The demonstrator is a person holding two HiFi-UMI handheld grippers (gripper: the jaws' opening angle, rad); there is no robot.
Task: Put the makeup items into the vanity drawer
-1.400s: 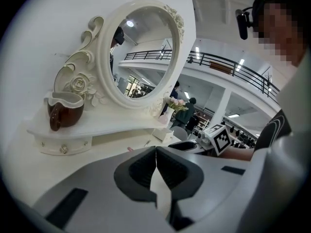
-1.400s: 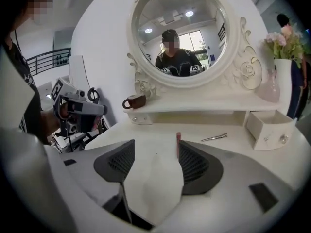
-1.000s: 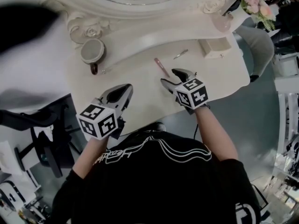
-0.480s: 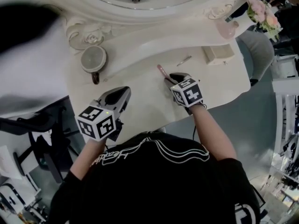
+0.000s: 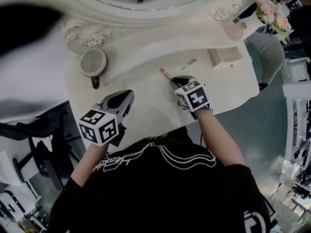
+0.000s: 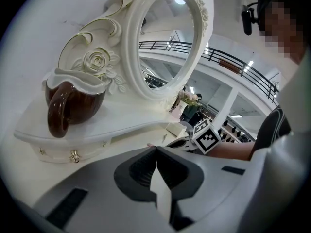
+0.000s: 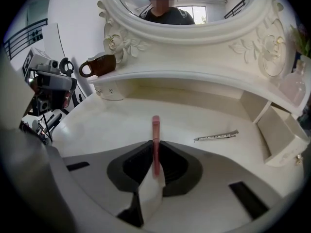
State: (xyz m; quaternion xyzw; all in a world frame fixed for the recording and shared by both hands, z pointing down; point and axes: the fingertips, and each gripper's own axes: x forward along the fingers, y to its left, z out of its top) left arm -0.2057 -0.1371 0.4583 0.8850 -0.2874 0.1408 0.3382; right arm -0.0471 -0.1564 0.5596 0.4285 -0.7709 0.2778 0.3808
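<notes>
right tongs (image 7: 155, 147): have just been closing; now pinched on the pink tube (image 7: 155, 130). its near end is caught between the pads, its far end sticks out over the tabletop (image 7: 112, 125), and the tongs are angled steeply down.
left tongs (image 6: 155, 152): closed on nothing, idle above the near-left part of the tabletop.
pink tube: slim, at mid-tabletop, not yet lifted as far as i can judge. it is well apart from the drawer (image 7: 278, 132), which stands open at the right under the shelf.
hair clip (image 7: 216, 136): flat on the tabletop, between tube and drawer, untouched.
brown mug (image 6: 73, 106): on the raised shelf at the left, clear of the work.
risks, as i judge them: the grip sits at one end of a smooth, narrow tube, so it may pivot or squirt out on the lift. the free end may drag on the tabletop. carrying it rightward low could knock the hair clip. a long tube entering the small drawer askew could catch the rim.
</notes>
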